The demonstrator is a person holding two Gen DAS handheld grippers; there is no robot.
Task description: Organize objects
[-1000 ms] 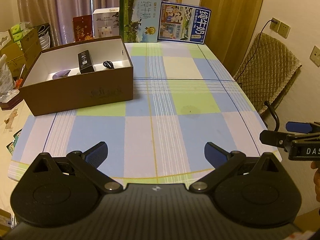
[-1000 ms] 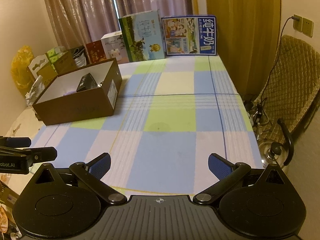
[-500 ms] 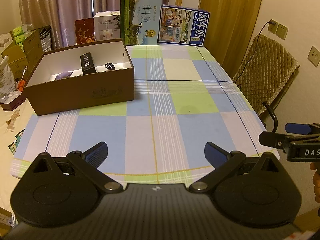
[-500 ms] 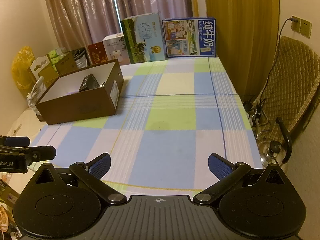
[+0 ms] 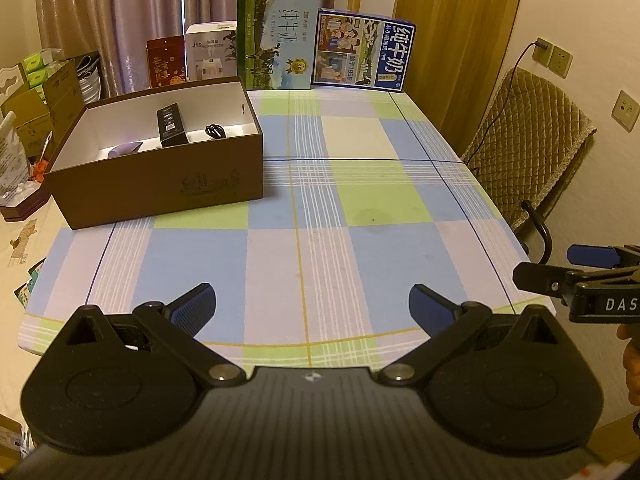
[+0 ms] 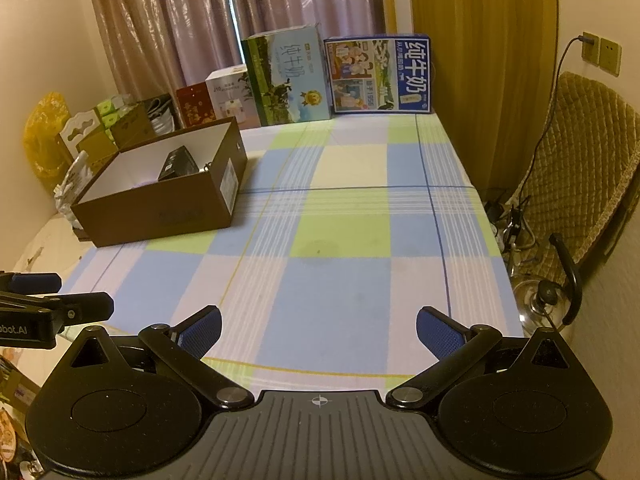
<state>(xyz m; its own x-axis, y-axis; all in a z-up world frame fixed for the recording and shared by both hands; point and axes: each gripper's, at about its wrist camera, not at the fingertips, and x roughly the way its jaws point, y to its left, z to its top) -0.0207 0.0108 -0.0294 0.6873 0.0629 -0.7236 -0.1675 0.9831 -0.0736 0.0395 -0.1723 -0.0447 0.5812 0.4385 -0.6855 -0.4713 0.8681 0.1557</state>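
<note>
Tablecloth [image 5: 320, 248] looks bare, items already sit in the box [image 5: 160, 184], and I hold both grippers, left [image 5: 312, 304] and right [image 6: 318, 326], spread apart, empty.

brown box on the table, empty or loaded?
Loaded. The brown box is lidless, and inside lie a black rectangular item, a coiled black cable and a purple object.

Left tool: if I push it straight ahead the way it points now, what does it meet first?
Probably nothing soon. The left tool is open over the bare checked tablecloth; the brown box sits off to its left. Straight ahead stand the milk cartons, though depth is unclear.
</note>
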